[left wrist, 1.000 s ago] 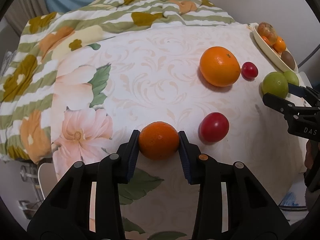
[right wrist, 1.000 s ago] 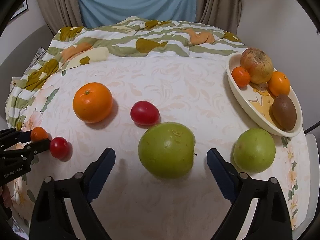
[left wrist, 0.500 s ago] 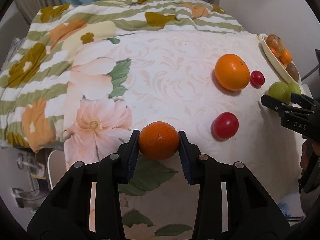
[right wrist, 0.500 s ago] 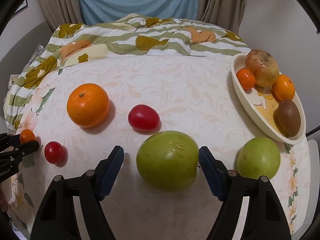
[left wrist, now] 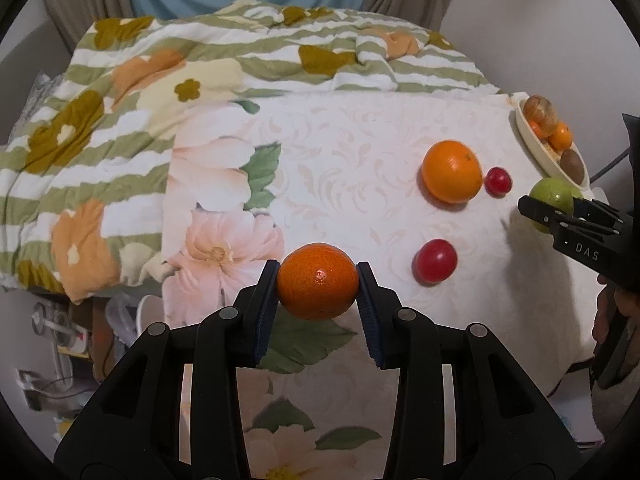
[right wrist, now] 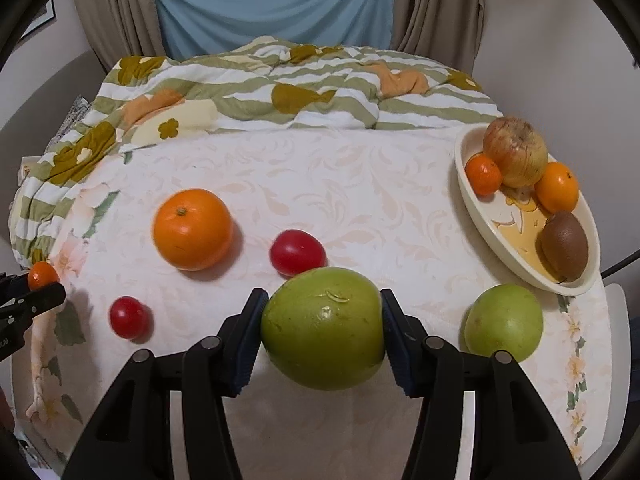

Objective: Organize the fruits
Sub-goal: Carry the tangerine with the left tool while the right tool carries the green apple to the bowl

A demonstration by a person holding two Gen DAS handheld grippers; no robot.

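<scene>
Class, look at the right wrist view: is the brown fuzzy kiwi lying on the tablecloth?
No, the brown fuzzy kiwi lies inside the cream oval dish.

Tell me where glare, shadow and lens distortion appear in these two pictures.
Left wrist view: a glare spot on the small orange mandarin; black fisheye corners. Right wrist view: the big round orange throws a soft shadow to its right; the cream oval dish looks stretched.

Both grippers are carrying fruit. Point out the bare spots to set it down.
Free: the near half of the dish, between small mandarin and kiwi; the cloth between big orange and dish. Crowded: the front row around the red fruits and green apple.
</scene>
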